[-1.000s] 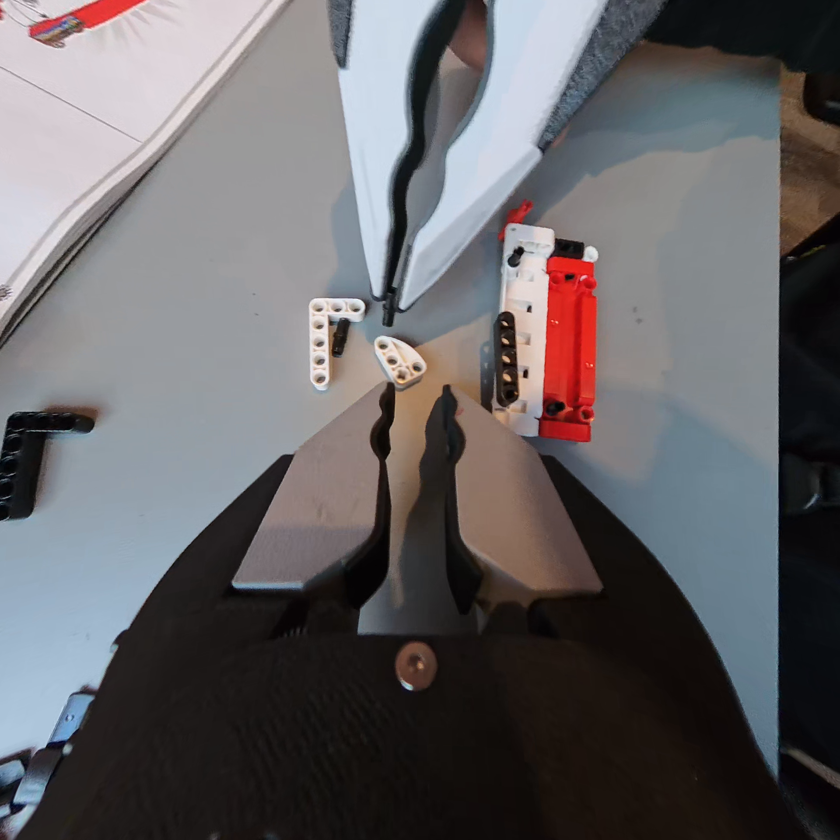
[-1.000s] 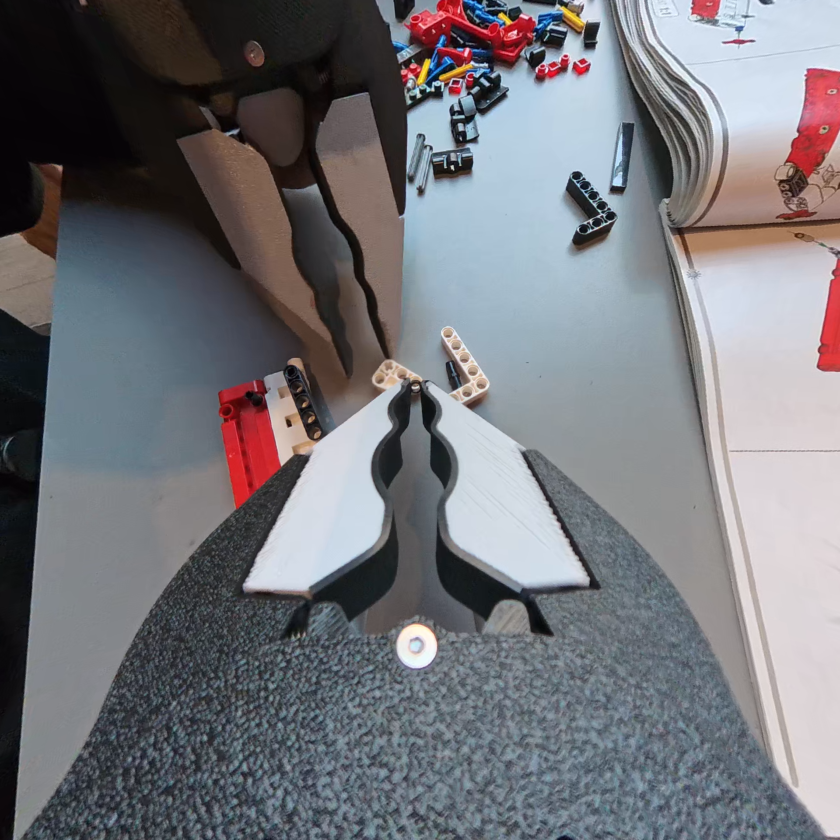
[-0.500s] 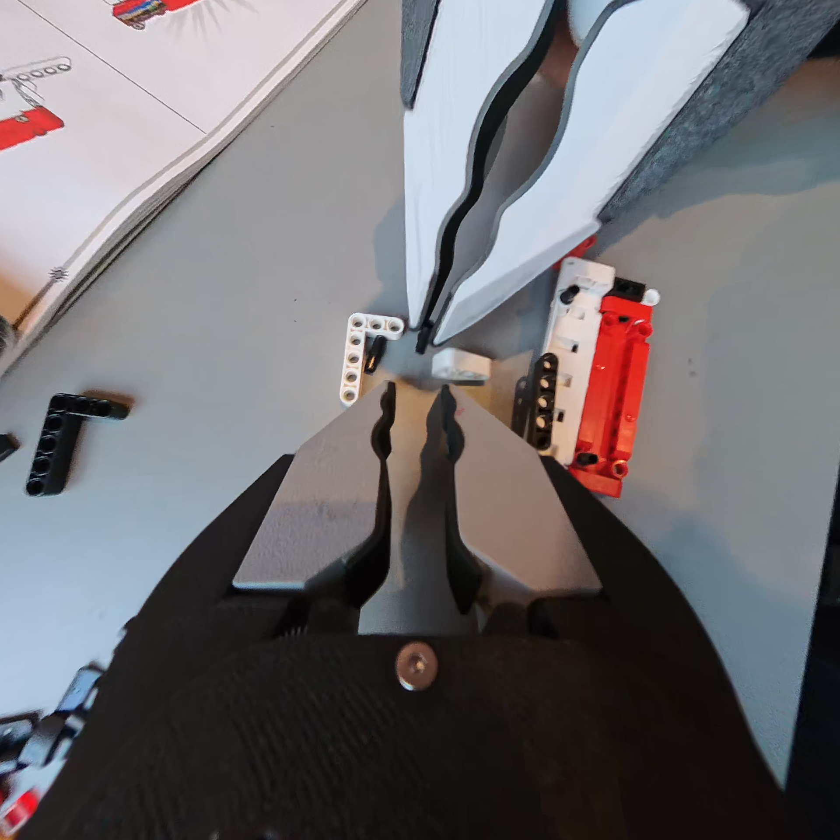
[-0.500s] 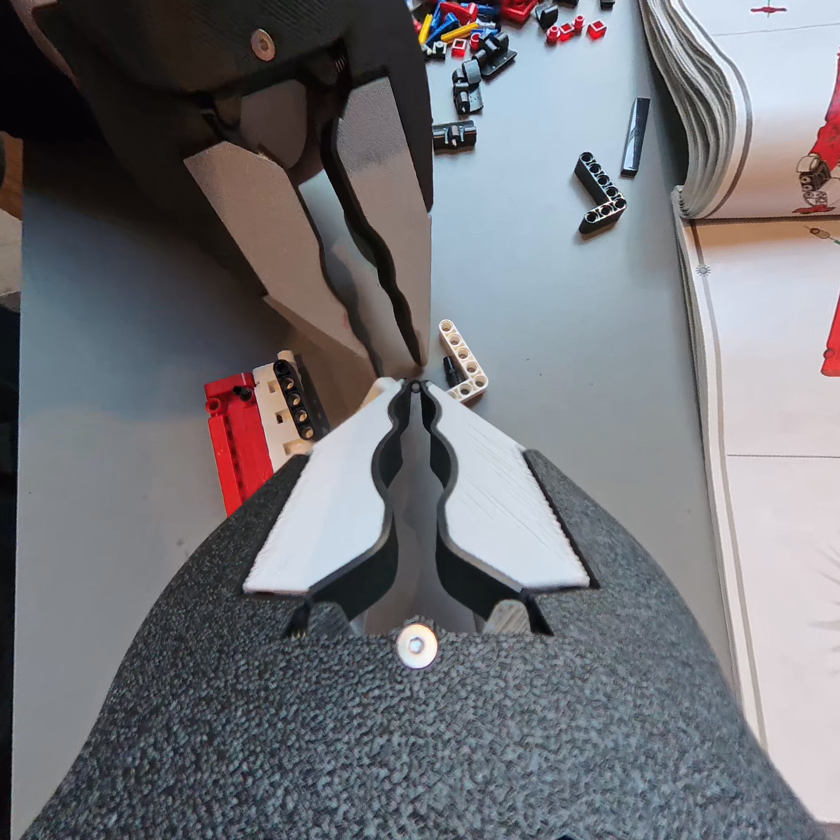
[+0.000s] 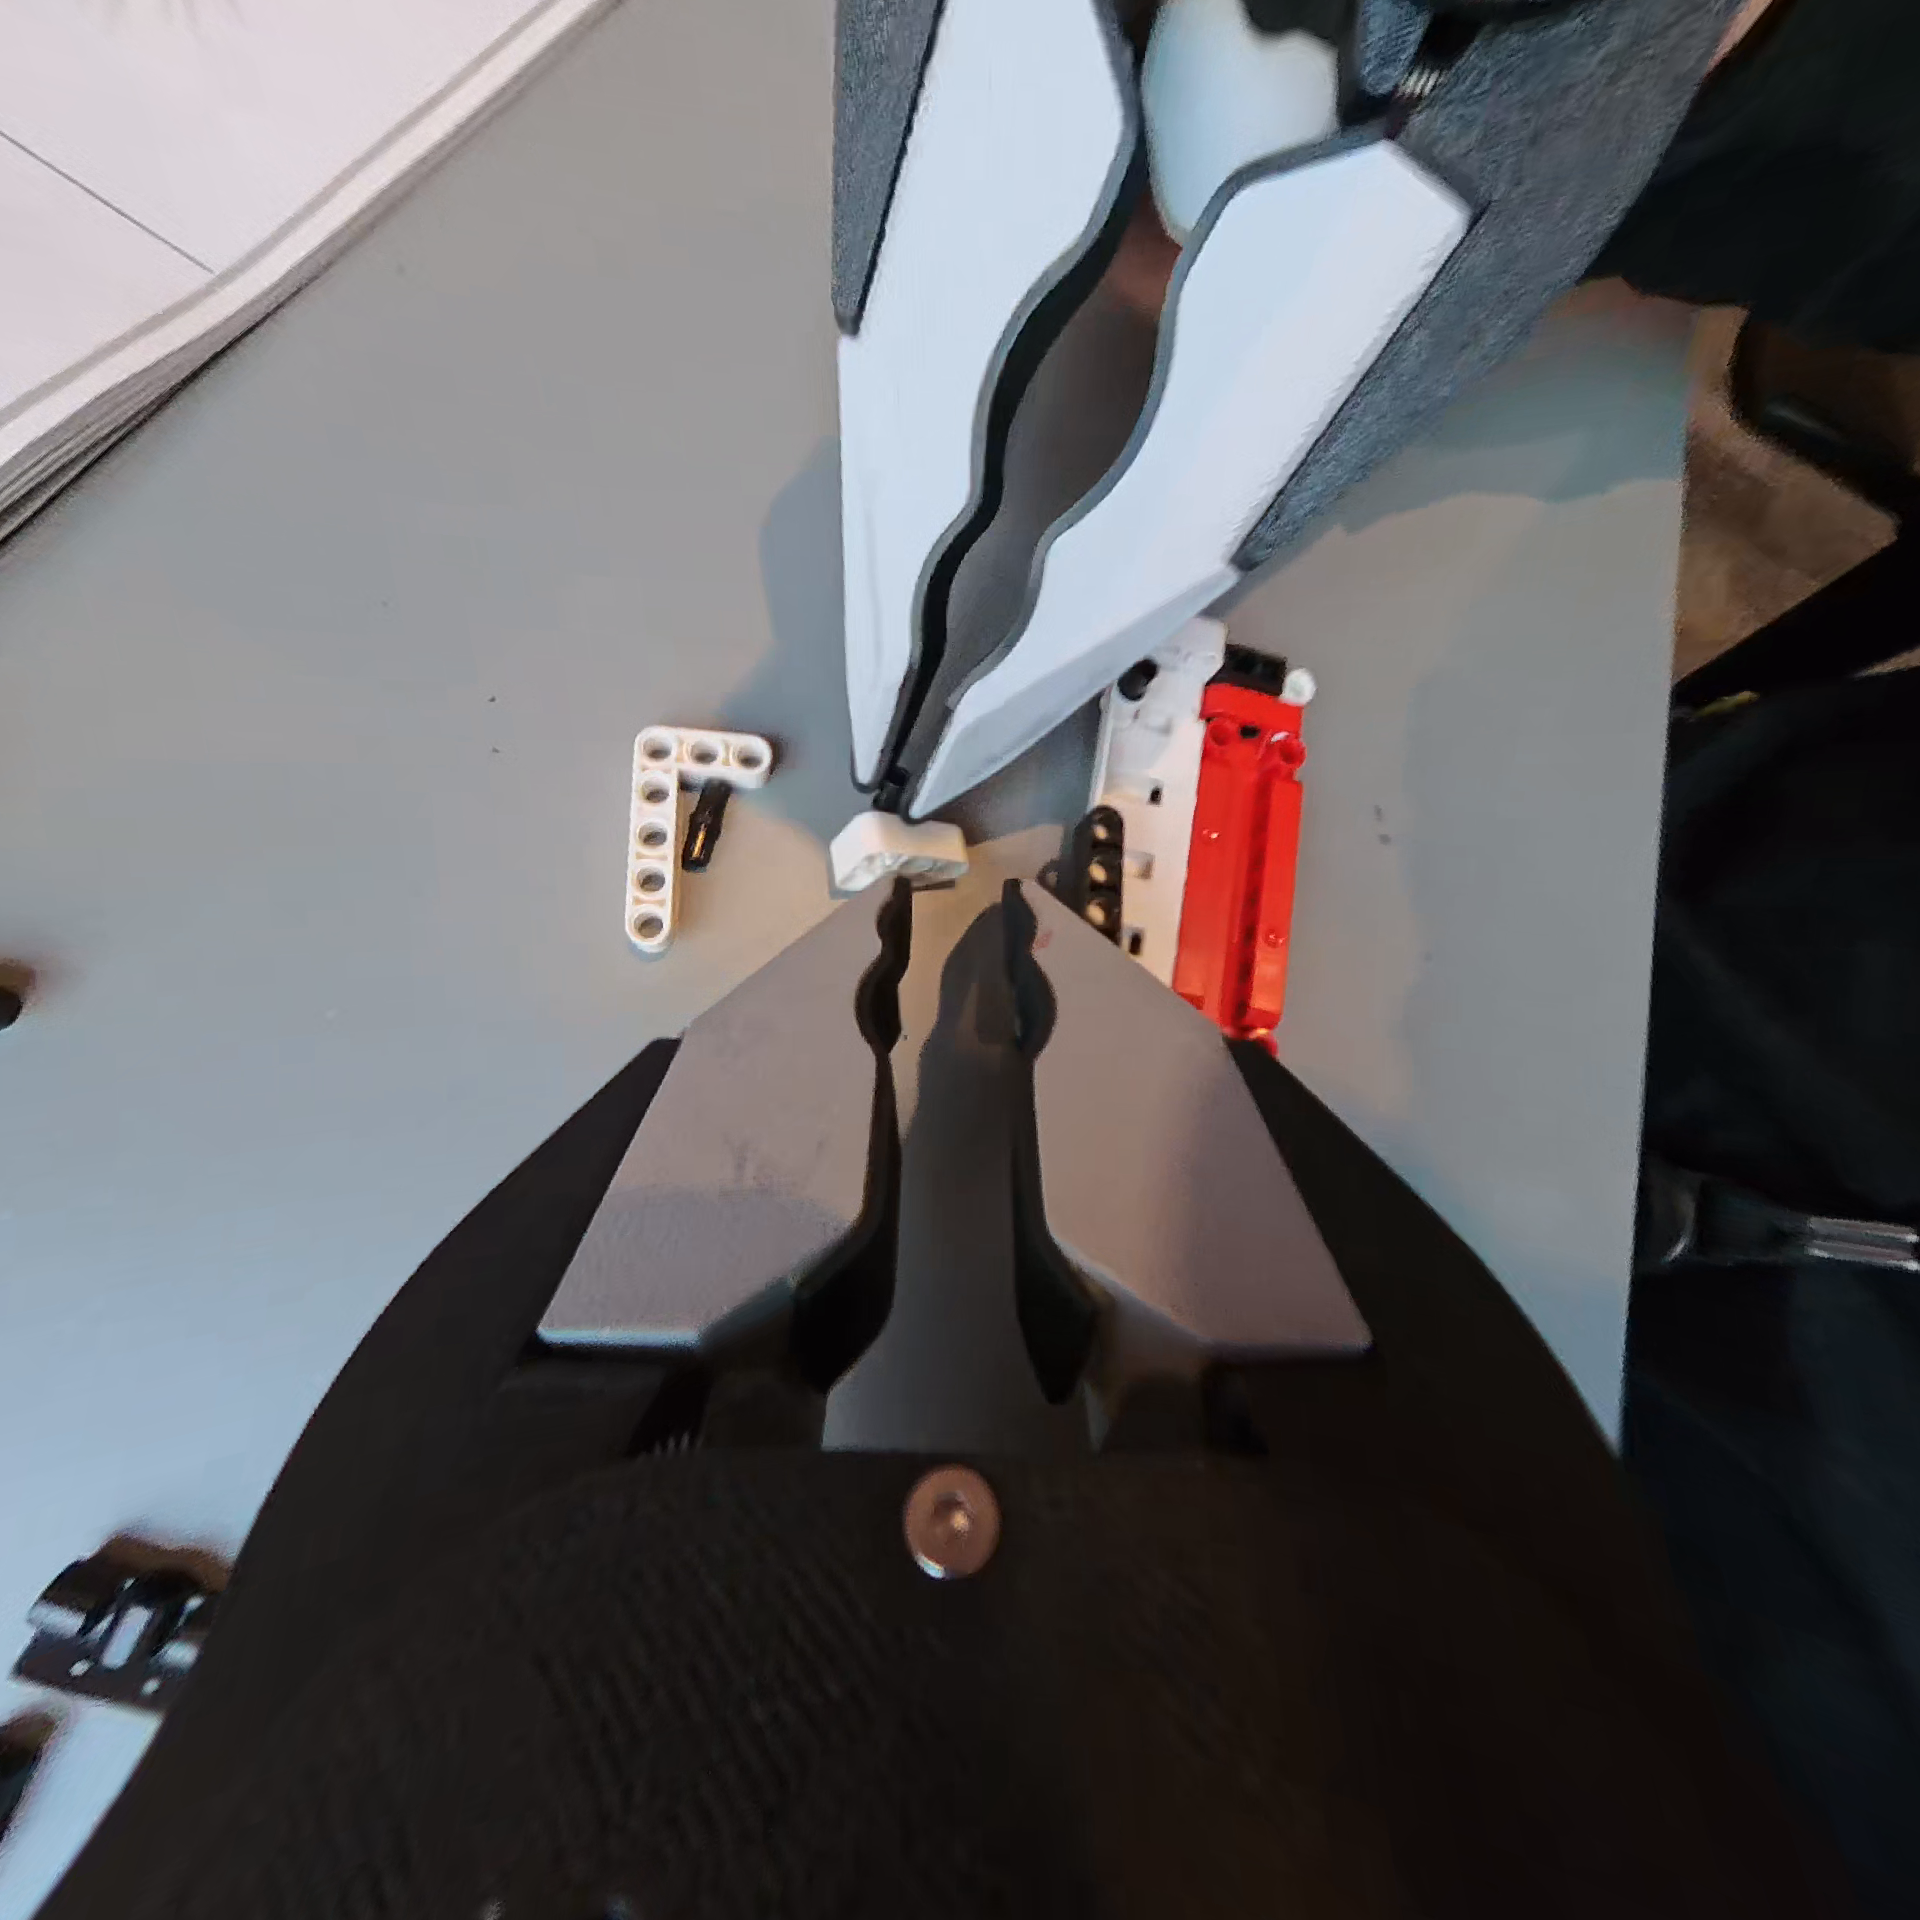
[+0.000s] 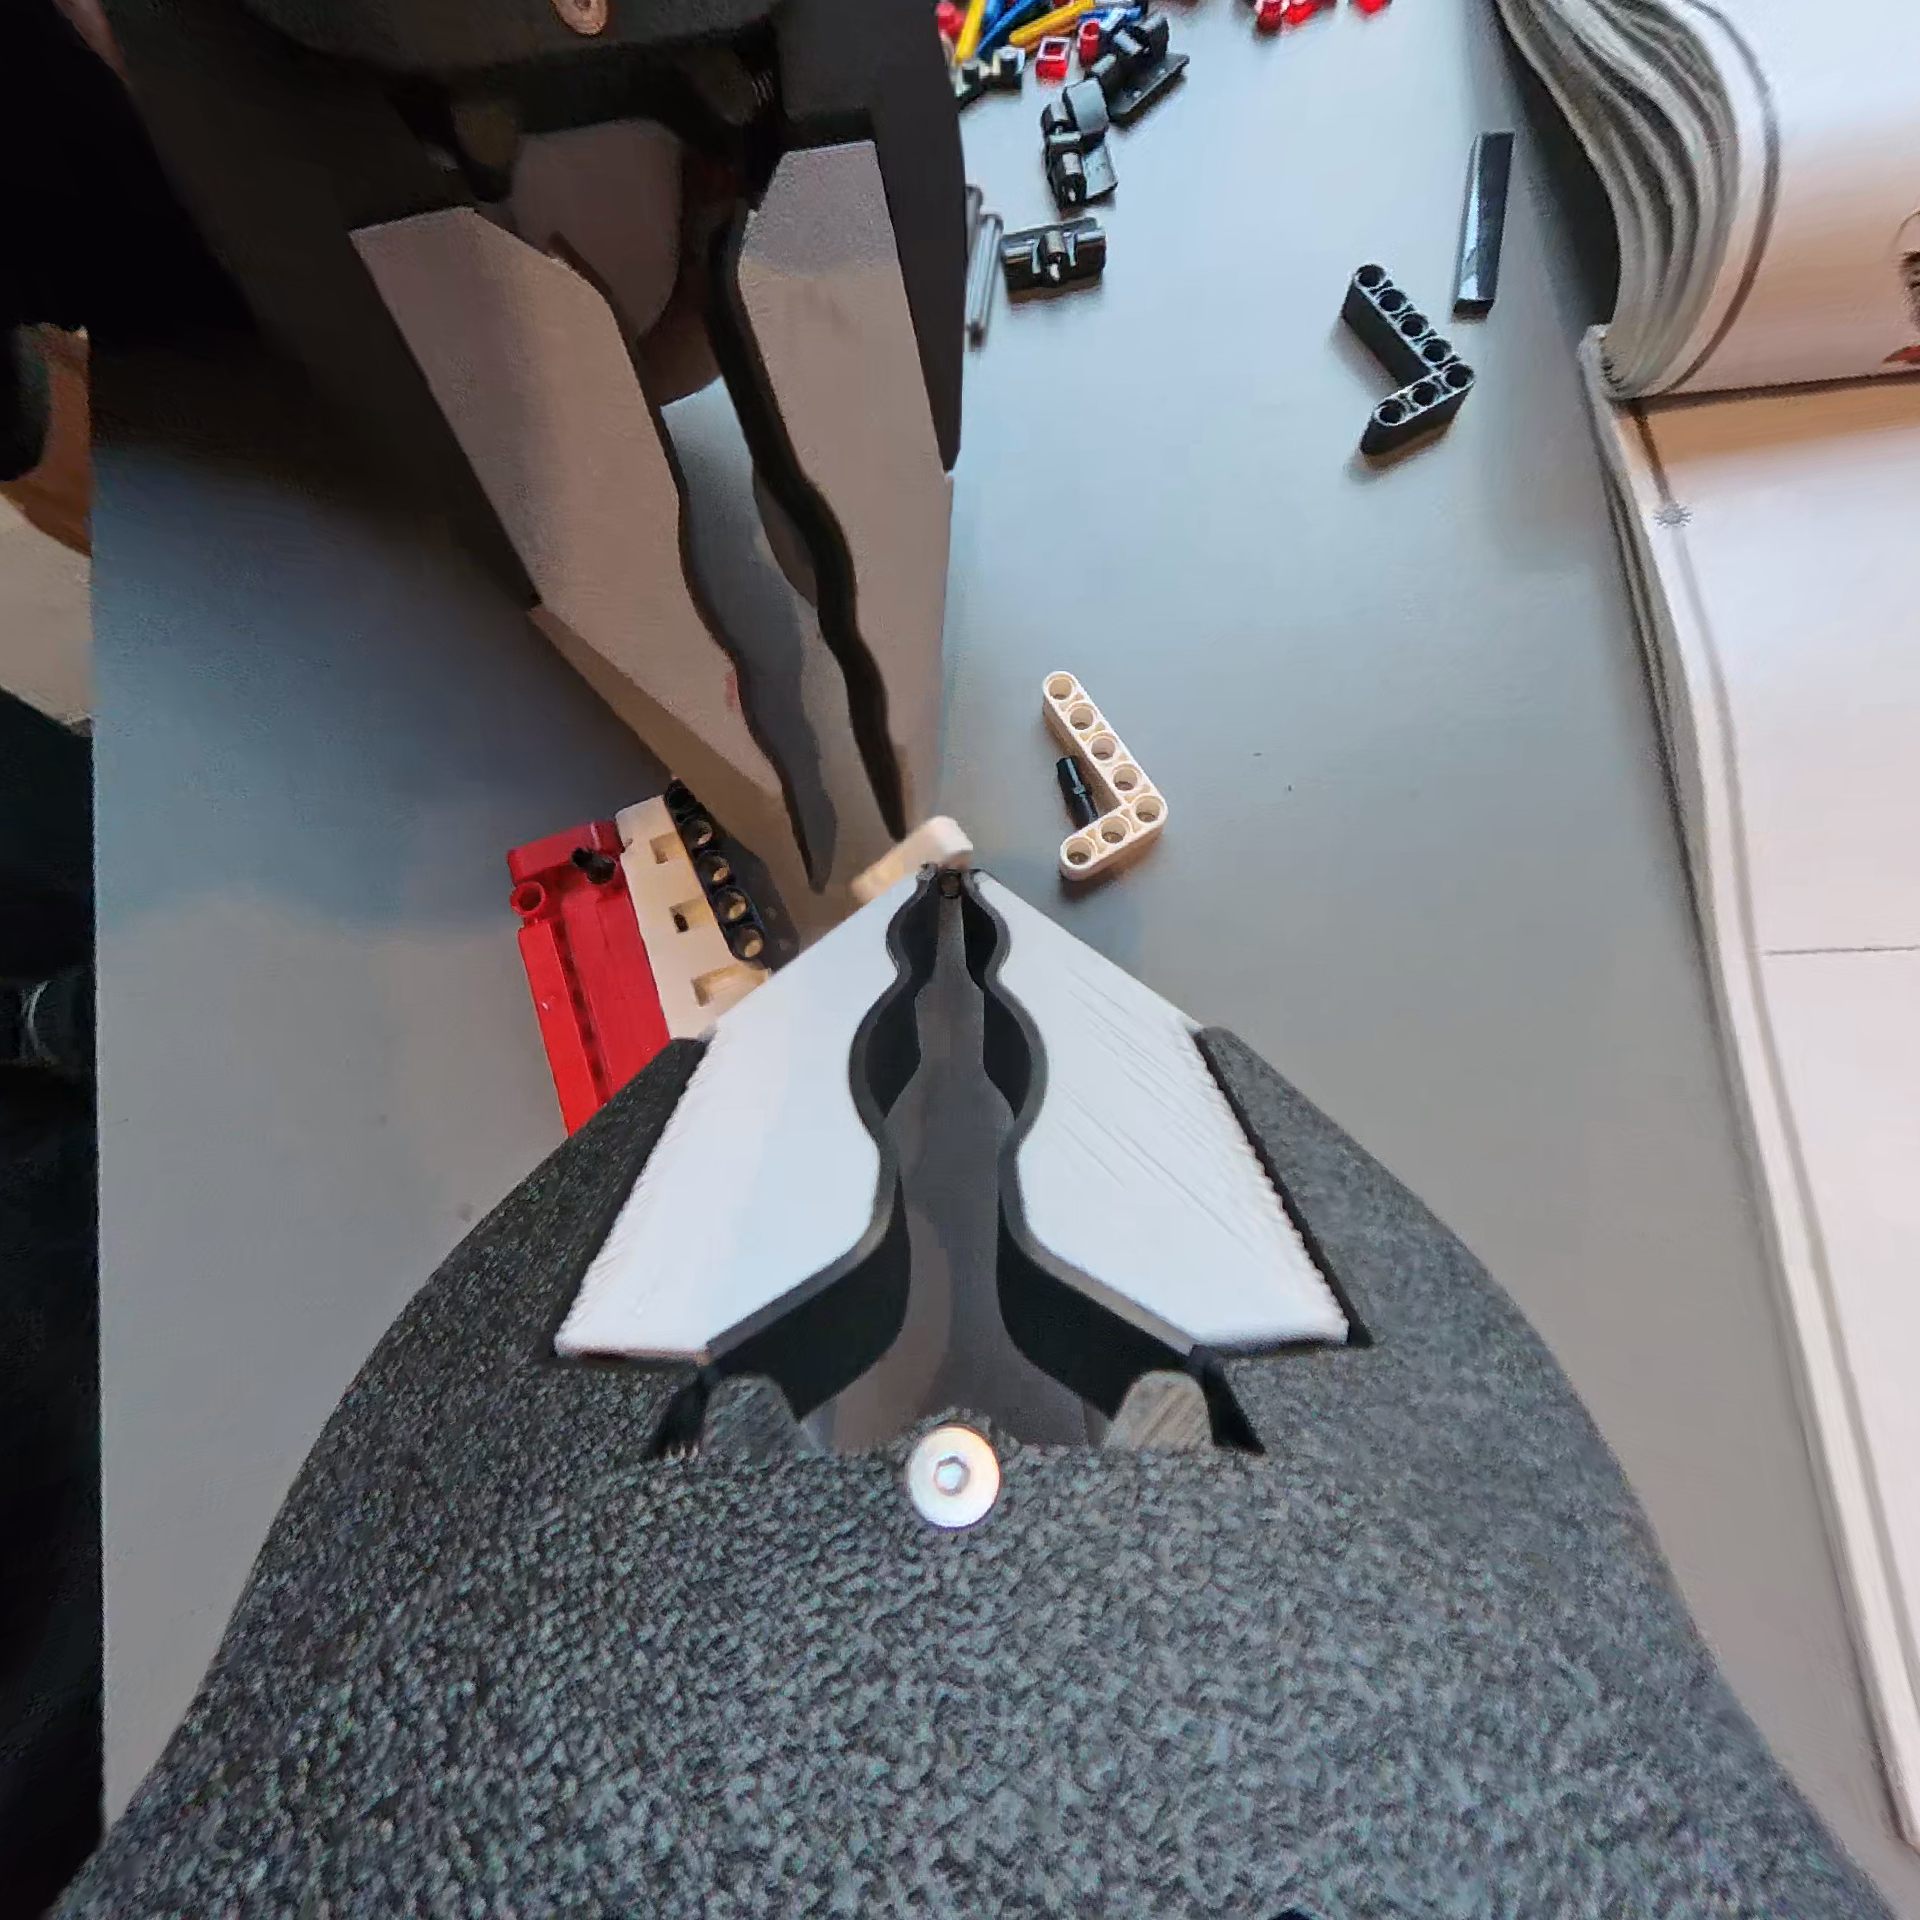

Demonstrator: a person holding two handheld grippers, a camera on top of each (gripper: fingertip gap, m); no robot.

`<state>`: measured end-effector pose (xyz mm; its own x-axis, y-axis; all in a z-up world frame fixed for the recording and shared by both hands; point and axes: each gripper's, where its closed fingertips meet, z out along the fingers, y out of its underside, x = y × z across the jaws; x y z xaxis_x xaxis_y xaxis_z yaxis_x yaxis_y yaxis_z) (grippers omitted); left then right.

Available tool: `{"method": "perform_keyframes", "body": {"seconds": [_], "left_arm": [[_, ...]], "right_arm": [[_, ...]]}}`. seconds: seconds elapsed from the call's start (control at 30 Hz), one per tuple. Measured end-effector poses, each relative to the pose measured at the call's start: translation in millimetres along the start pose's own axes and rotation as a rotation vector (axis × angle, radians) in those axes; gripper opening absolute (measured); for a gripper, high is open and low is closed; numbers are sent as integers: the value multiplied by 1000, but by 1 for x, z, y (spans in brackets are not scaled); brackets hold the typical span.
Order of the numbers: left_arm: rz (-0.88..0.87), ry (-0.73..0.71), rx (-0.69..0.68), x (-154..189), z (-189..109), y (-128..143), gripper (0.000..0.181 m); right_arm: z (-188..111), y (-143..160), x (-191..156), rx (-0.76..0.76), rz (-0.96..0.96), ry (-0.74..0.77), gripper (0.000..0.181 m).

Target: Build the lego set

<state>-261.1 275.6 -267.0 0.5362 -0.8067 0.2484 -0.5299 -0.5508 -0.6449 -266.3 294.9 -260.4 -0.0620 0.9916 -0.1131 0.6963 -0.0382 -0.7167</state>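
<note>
Between smooth tapered fingers [image 5: 997, 935], a rounded white piece [image 5: 900, 850] stands tilted.

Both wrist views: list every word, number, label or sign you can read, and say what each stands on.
No text can be read.
Instruction booklet: only faint lines and one tiny mark, too small to read; blurred in the left wrist view.
White L-beam and the other lego pieces: no writing visible.
</note>
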Motion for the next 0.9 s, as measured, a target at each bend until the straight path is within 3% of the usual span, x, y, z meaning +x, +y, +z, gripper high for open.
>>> {"method": "perform_keyframes", "body": {"seconds": [0.1, 0.3, 0.47, 0.63, 0.9], "left_arm": [[26, -66, -19, -8, 1, 0, 14], [17, -21, 38, 2, -6, -12, 13], [19, -55, 33, -10, -3, -17, 18], [116, -135, -27, -19, -6, -11, 22], [281, -91, -49, -18, 3, -10, 26]], "right_arm": [[3, -3, 3, 5, -10, 17, 4], [-1, 4, 16, -17, -14, 61, 4], [-4, 5, 19, 3, 8, 66, 4], [-17, 1, 19, 33, 15, 59, 4], [-15, -1, 8, 42, 26, -7, 4]]}}
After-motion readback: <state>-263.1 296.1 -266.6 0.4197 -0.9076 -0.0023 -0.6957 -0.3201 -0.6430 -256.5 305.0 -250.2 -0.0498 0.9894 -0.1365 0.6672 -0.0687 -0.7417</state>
